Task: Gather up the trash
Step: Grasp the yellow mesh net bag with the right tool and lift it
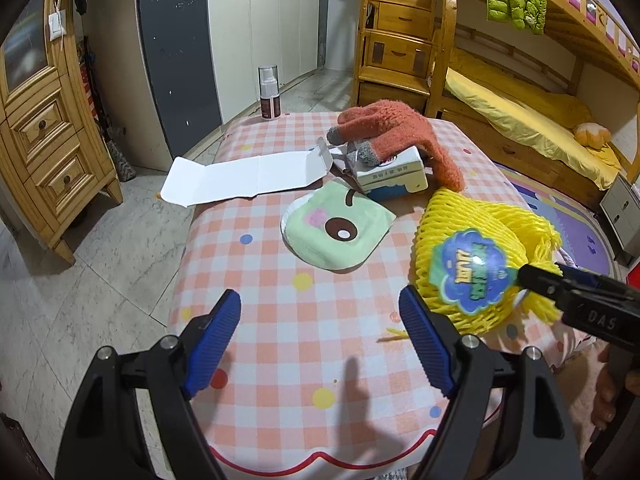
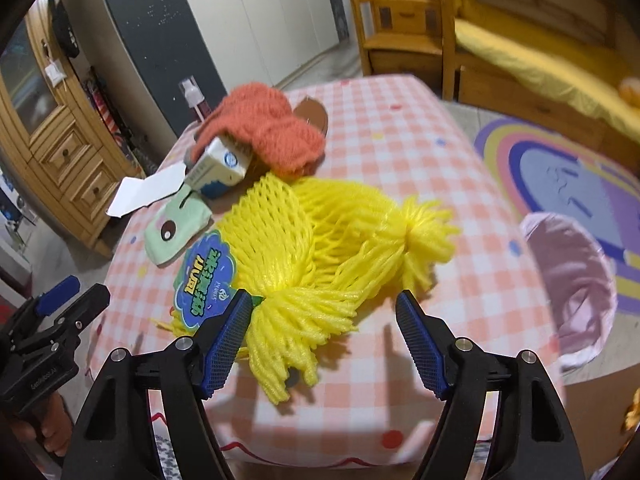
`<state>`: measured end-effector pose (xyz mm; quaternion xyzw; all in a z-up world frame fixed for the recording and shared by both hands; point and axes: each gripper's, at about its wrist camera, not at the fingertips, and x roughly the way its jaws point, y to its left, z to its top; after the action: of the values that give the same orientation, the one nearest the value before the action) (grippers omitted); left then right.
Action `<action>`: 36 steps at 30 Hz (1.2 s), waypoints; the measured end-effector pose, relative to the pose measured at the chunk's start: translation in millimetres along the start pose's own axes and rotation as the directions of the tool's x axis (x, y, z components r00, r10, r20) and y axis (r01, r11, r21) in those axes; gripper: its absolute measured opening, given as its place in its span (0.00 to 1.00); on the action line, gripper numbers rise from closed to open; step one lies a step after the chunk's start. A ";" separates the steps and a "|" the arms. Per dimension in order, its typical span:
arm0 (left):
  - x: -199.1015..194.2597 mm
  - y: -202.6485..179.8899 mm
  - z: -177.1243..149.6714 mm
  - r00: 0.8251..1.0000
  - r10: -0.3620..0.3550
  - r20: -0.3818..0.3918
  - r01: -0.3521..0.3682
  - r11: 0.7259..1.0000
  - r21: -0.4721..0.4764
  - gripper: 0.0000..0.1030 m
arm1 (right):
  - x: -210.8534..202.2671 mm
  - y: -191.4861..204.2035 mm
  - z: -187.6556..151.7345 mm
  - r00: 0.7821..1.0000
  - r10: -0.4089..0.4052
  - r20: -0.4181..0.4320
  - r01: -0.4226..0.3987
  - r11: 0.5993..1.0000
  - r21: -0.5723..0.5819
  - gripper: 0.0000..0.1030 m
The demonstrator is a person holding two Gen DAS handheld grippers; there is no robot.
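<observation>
Yellow foam fruit net (image 2: 312, 240) on table (image 2: 420, 148), frayed end between spread right hand-held gripper (image 2: 324, 320) jaws; left hand-held gripper (image 1: 320, 320) spread, farther.

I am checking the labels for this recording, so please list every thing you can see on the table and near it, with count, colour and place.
foam fruit net: 1, yellow, table front right, between right gripper's fingers
glove: 1, orange, lying over carton
carton: 1, white-blue, table middle
flattened box: 1, white, overhanging left edge
green packet: 1, pale green, table centre
spray bottle: 1, white-brown, far edge
tablecloth: 1, pink checked
bag: 1, pink, beside table right
left gripper: open, empty, above the cloth
right gripper: open, around the net's fringe
</observation>
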<state>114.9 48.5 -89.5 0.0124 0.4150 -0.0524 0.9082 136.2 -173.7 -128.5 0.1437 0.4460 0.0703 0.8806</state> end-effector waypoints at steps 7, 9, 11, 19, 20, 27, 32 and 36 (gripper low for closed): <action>7.4 3.8 -6.3 1.000 0.014 -0.019 -0.014 1.000 0.006 0.77 | 11.6 -4.5 1.7 0.991 0.134 -0.004 -0.134 0.989 0.066 0.34; 9.8 7.3 -8.5 1.000 0.020 -0.024 -0.020 1.000 0.005 0.77 | 2.3 -2.0 2.5 0.991 0.133 0.019 -0.134 0.990 0.039 0.28; 13.0 11.5 -9.0 0.999 0.027 -0.031 -0.027 1.000 0.002 0.77 | -13.7 -0.2 2.7 0.990 0.129 0.051 -0.129 0.992 0.001 0.26; 35.4 11.8 4.6 0.999 0.023 -0.037 -0.022 0.999 0.027 0.89 | -77.2 -2.2 6.4 0.980 0.000 0.201 0.024 0.992 -0.121 0.25; 39.3 10.9 7.9 0.999 0.017 -0.037 -0.016 0.999 0.031 0.91 | -82.8 -4.4 8.3 0.975 -0.016 0.221 0.044 0.992 -0.122 0.25; 70.0 -0.9 33.5 0.999 -0.009 -0.043 0.013 0.995 0.098 0.92 | -80.7 -16.5 18.2 0.973 -0.022 0.232 0.048 0.993 -0.107 0.25; 91.9 -7.2 47.4 0.997 -0.033 -0.074 0.046 0.984 0.174 0.92 | -80.1 -18.5 17.3 0.974 -0.009 0.226 0.033 0.994 -0.101 0.26; 107.8 -11.0 49.7 0.991 -0.062 -0.116 0.087 0.971 0.225 0.90 | -81.0 -21.4 18.2 0.974 0.000 0.224 0.023 0.995 -0.097 0.26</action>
<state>221.2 25.1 -138.1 0.1043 0.4549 -0.1332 0.8743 102.9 -217.9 -63.1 0.1043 0.3406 0.0705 0.9317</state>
